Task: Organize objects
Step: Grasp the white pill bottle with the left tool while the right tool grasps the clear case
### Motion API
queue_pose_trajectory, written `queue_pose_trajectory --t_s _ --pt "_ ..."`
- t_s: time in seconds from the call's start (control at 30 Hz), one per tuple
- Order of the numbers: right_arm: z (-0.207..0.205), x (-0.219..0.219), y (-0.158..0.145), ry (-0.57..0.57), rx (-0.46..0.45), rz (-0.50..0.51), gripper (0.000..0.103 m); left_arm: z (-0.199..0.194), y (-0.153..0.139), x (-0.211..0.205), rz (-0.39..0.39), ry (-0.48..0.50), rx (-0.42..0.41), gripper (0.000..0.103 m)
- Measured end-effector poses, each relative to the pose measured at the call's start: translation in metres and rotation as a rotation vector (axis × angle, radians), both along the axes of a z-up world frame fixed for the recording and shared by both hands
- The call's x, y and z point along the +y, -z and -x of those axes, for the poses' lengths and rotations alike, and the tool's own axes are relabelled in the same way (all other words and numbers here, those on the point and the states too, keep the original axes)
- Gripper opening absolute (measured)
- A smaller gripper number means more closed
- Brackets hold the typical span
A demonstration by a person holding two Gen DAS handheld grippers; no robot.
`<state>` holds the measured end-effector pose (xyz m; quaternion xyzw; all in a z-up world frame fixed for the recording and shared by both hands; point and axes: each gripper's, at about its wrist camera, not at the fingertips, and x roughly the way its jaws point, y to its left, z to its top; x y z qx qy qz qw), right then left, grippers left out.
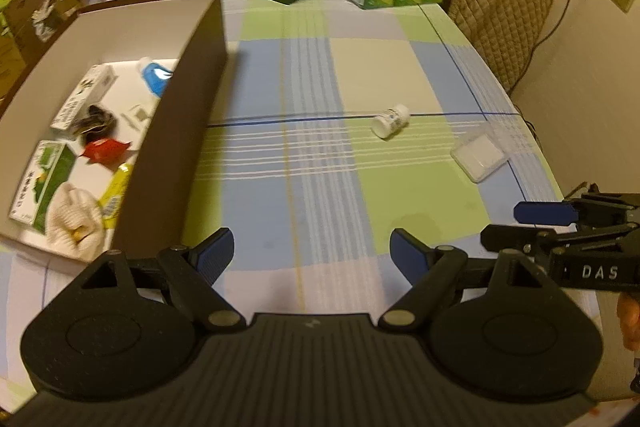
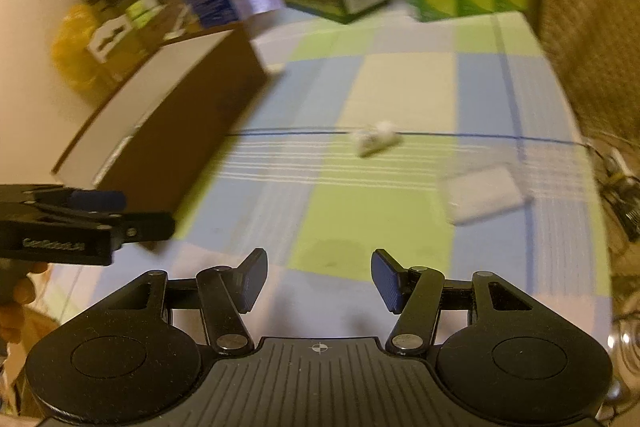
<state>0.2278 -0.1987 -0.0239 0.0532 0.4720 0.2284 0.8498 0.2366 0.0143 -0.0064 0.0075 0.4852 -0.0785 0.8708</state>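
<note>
"DAS" on right gripper [image 1: 546, 223]

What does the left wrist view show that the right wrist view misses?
Only the left wrist view looks into the open box, showing the red packet, green cartons and cloth inside. Only the right wrist view shows the yellow bag behind the box. Both show the white bottle lying on its side, the flat clear case on the checked tablecloth, and both hand-held grippers open: left, right.
</note>
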Motion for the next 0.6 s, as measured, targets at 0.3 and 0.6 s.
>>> queue_pose_trajectory --t_s 0.3,0.6 --pt "-0.009 -0.043 0.010 0.171 0.025 0.014 0.055 -0.020 0.013 -0.032 -0.009 0.076 0.009 0.083" --pt "-0.045 -0.077 0.021 0.384 0.058 -0.042 0.055 -0.055 0.025 -0.052 -0.048 0.122 -0.013 0.083"
